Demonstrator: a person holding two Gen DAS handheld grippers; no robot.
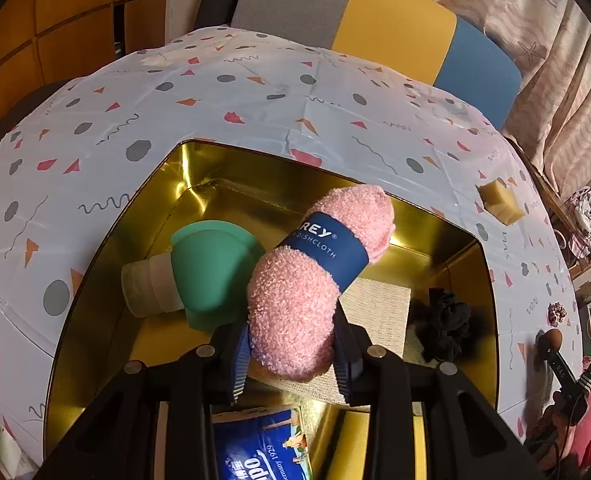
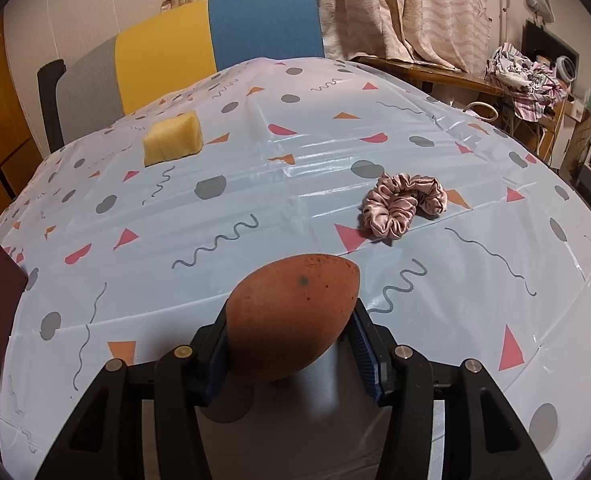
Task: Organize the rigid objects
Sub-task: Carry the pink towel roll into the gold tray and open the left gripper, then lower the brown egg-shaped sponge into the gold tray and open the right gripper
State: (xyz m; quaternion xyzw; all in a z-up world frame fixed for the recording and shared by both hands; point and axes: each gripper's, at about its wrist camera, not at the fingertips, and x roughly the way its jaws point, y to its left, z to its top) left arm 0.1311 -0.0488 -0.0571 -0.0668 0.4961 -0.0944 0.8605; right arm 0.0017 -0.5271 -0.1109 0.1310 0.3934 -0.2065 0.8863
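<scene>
Left gripper (image 1: 291,350): we clamp pink dishcloth roll (image 1: 315,276) by near end, over gold box (image 1: 107,300), green bottle (image 1: 211,272) left of it. Roll soft, light, compressible; we judge banded middle the firmer hold.

Right gripper (image 2: 291,344): we clamp brown sponge egg (image 2: 291,316) above tablecloth (image 2: 255,208). Light, squashy, likely slip-free; we grip widest girth.

Only left view shows box contents; only right view shows pink scrunchie (image 2: 403,202) clearly, ahead-right, yellow sponge (image 2: 171,140) ahead-left.

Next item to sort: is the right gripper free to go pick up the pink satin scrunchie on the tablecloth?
Probably not yet: the right gripper is shut on a brown egg-shaped sponge. The path to the pink satin scrunchie looks clear.
</scene>
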